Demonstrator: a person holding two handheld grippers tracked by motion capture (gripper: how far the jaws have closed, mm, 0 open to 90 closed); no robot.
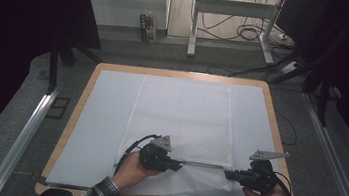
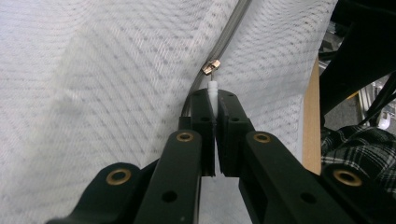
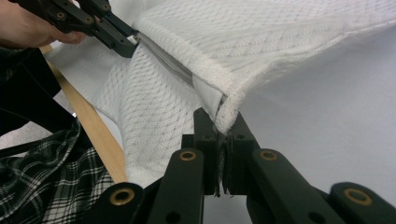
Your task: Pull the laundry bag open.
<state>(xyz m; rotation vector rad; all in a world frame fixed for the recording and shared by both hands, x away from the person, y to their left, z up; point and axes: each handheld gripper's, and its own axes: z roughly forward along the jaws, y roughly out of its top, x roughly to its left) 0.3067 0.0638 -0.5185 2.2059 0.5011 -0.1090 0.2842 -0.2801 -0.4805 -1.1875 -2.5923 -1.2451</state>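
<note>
A white mesh bag lies flat on the white-covered table, its grey zipper running along the near edge. My left gripper is shut on the zipper's white pull tab, just below the brass slider. My right gripper is shut on the bag's near right corner, lifting that end of the fabric a little. The zipper stretches between the two grippers. In the right gripper view the left gripper sits at the far end of the zipper.
The table's wooden rim frames the white cover. Metal rails run along both sides of the table. Behind it are desk legs, floor cables and a small carton. A plaid sleeve reaches in at the bottom.
</note>
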